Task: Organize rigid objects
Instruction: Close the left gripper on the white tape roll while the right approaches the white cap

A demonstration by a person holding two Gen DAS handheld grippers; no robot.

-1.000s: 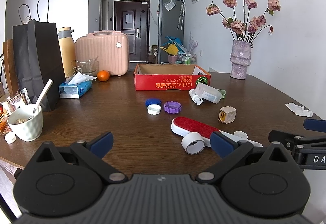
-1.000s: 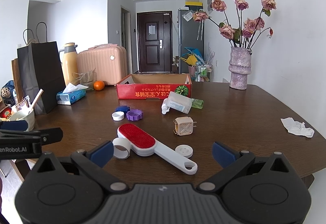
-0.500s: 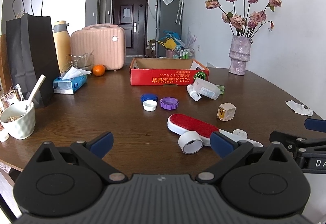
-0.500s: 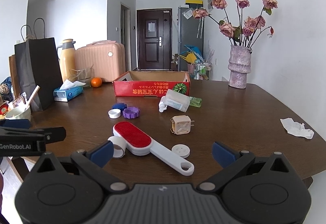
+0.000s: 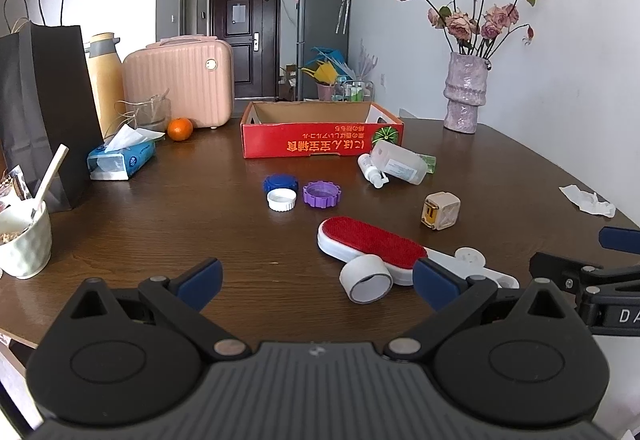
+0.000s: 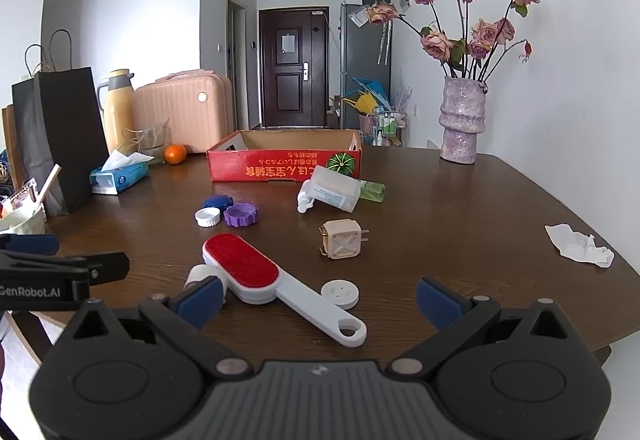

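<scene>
A red-and-white lint brush [image 5: 370, 246] [image 6: 256, 272] lies on the brown table near me. A white tape roll [image 5: 366, 278] rests against it, and a white disc [image 6: 340, 294] lies by its handle. Beyond lie a beige plug cube [image 5: 441, 210] [image 6: 342, 244], blue [image 5: 281, 184], white [image 5: 282, 199] and purple [image 5: 321, 194] caps, and a clear bottle [image 5: 394, 168] [image 6: 332, 188]. An open red cardboard box [image 5: 320, 144] [image 6: 284, 166] stands behind them. My left gripper [image 5: 316, 280] and right gripper [image 6: 318, 298] are both open and empty, over the near table edge.
At the left stand a black paper bag [image 5: 44, 100], a tissue pack [image 5: 120, 158], a white bowl [image 5: 24, 244], an orange [image 5: 180, 129], a flask and a pink case [image 5: 180, 86]. A flower vase [image 5: 464, 98] stands back right. Crumpled paper [image 5: 586, 200] lies at the right edge.
Both grippers have moved forward toward the table, so the objects appear closer. Both stay open and nothing on the table has moved.
</scene>
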